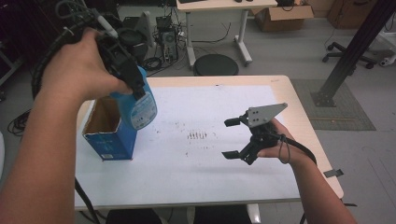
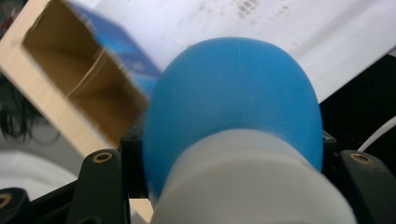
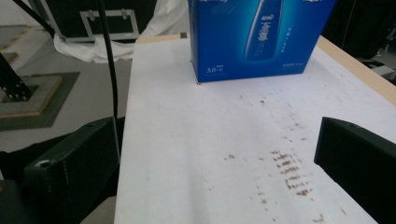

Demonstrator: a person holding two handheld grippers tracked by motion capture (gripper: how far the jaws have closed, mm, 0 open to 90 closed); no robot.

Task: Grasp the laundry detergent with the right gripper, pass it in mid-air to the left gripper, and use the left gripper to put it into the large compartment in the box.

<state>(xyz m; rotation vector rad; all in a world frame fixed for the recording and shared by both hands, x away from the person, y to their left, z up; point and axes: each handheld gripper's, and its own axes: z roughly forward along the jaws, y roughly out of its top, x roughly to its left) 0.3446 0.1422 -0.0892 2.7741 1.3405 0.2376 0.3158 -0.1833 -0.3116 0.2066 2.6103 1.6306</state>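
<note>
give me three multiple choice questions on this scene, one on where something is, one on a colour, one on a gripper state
1. Where is the blue bottle?
A. lying on the white sheet
B. held in the air above the open box
C. on the floor

2. What colour is the open box outside?
A. blue
B. red
C. green

3. How stands the right hand-held gripper?
A. shut on the bottle
B. shut on the box
C. open, holding nothing

Answers:
1 B, the left hand-held gripper clamps it over the box mouth.
2 A, its printed walls are blue, brown only inside.
3 C, its jaws stand apart over the stained white sheet.
</note>
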